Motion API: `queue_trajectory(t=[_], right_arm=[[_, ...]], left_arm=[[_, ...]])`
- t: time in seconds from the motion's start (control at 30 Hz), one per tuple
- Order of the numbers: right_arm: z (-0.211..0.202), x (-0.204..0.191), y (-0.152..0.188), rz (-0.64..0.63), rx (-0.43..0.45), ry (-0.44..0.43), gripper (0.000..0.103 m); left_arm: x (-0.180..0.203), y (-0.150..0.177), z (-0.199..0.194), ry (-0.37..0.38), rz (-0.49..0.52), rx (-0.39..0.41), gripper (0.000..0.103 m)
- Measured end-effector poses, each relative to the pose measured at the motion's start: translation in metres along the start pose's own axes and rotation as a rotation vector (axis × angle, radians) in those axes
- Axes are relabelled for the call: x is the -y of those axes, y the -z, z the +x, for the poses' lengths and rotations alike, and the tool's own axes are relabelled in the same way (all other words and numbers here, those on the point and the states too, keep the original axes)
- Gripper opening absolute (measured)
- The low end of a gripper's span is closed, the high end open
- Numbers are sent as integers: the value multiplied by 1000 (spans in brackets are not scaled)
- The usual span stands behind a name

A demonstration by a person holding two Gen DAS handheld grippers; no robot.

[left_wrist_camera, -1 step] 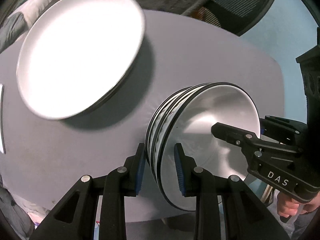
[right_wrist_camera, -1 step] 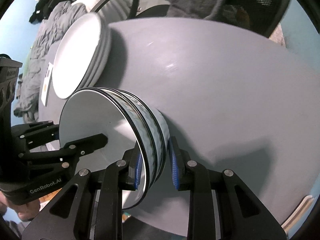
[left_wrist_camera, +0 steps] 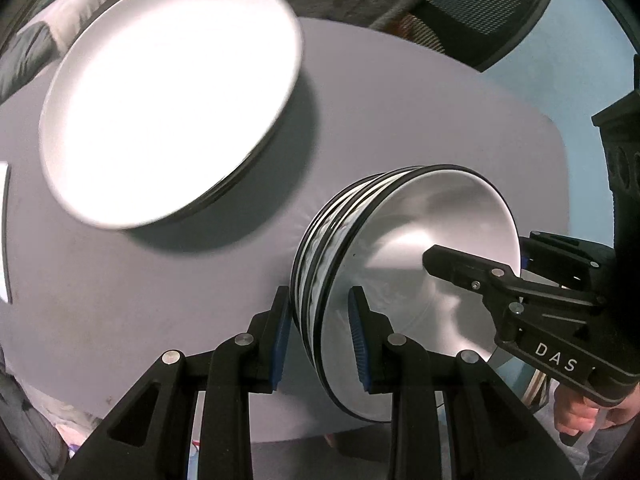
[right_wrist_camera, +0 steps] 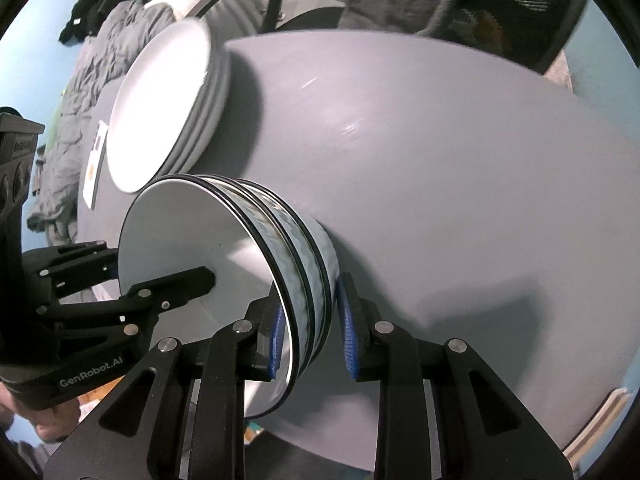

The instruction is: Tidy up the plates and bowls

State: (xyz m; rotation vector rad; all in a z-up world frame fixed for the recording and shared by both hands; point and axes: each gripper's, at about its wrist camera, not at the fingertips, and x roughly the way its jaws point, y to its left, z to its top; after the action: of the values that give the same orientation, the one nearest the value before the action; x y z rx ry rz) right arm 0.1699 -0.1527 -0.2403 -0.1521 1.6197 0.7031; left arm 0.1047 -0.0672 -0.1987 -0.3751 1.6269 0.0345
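Note:
A stack of nested bowls [left_wrist_camera: 404, 264], white inside with black rims and pale blue dimpled outsides, sits near the front edge of the grey table [left_wrist_camera: 120, 280]. My left gripper [left_wrist_camera: 320, 338] straddles the near rims of the stack, one pad inside and one outside, with a small gap to each pad. My right gripper [right_wrist_camera: 310, 334] straddles the stack's rims [right_wrist_camera: 296, 264] on the opposite side the same way. Each gripper shows in the other's view, the right [left_wrist_camera: 520, 292] and the left [right_wrist_camera: 132, 300]. A stack of white plates [left_wrist_camera: 168, 92] lies farther back; it also shows in the right wrist view [right_wrist_camera: 160, 108].
A black mesh chair [left_wrist_camera: 492, 4] with grey cloth over it stands behind the table. A white card [right_wrist_camera: 94, 164] lies on the table by the plates. Grey bedding [right_wrist_camera: 64, 128] and another white dish [right_wrist_camera: 232, 4] lie beyond the table.

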Motion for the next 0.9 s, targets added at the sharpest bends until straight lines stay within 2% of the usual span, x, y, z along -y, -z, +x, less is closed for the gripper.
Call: queue_trajectory(t=[0.53,0.9], right_arm=[[42,-86,23,25,-17,-39,25],[57,-122,31,81,2,-42,25]], left_arm=[[-92,50,-12,-31,-45,21,28],[-114,55,-15,-32,-18,36,28]])
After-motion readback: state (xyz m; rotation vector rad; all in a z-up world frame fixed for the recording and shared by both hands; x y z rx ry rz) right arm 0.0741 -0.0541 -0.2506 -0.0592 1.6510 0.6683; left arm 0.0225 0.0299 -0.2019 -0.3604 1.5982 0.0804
